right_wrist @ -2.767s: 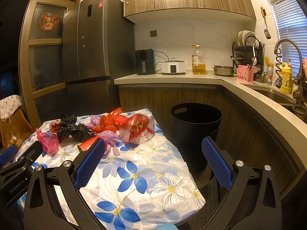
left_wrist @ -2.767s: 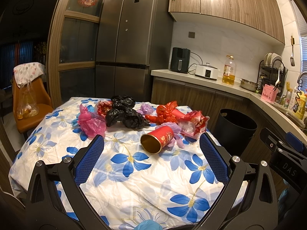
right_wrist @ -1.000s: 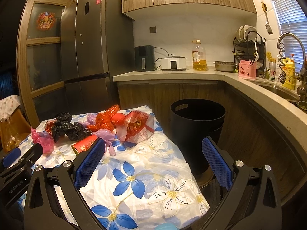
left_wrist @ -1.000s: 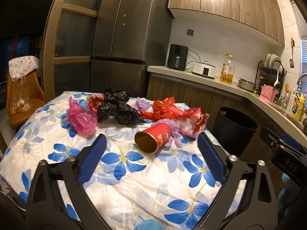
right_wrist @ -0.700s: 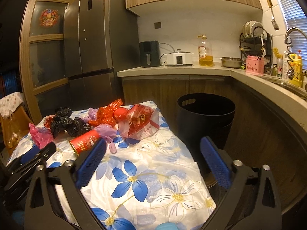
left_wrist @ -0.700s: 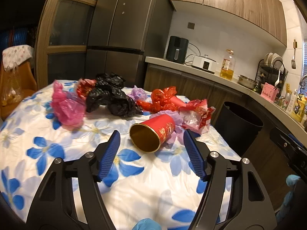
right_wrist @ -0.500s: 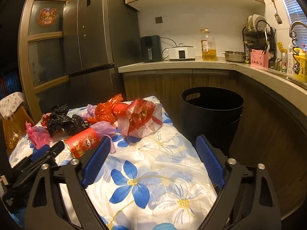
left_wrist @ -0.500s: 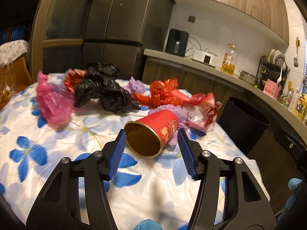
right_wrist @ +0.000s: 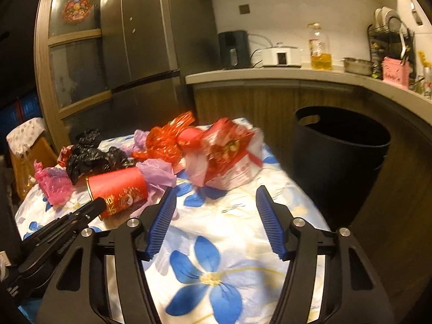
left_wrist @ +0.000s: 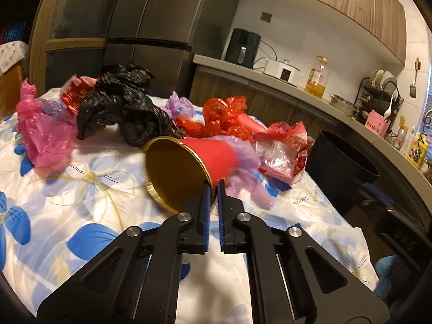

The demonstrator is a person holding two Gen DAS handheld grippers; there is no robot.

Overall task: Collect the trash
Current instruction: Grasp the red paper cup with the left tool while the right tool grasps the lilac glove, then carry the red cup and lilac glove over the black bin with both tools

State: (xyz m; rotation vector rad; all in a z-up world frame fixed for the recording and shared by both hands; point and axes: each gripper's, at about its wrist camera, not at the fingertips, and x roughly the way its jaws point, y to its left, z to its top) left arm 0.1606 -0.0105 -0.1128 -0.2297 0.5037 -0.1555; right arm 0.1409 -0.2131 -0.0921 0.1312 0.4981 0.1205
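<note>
Left wrist view: the left gripper [left_wrist: 213, 186] sits at lower centre of the frame, its blue-padded fingers [left_wrist: 206, 210] drawn together on the gold rim of the red can [left_wrist: 189, 167]; the thin can wall is pinched between them at the rim's lower right edge. The can lies on its side on the floral tablecloth [left_wrist: 81, 189] at frame centre. Its long axis runs from lower left to upper right in the picture; the open, gold-lined mouth faces the camera and slightly left, while the closed end points away toward the upper right, where it is buried in a crumpled lilac plastic bag [left_wrist: 245, 172].

Behind the can, from left to right across the middle of the frame: a pink bag [left_wrist: 43, 132], a black bag [left_wrist: 121, 108], a red crinkled bag [left_wrist: 224, 118], and a red-and-clear wrapper [left_wrist: 286, 148]. The black bin [left_wrist: 343, 167] stands off the table's right edge, at centre right.

Right wrist view: the right gripper [right_wrist: 216, 210] occupies the lower centre, with its jaws closing; the fingers [right_wrist: 270, 224] stand apart with only tablecloth between them. The red-and-clear wrapper lies just above the fingertips, not touched. The red can appears at centre left of this view, lying with its side facing the camera, long axis from left up to right, rim end at left where the other gripper's black tip meets it. The bin stands at right, beside the curved counter [right_wrist: 324, 78].
</note>
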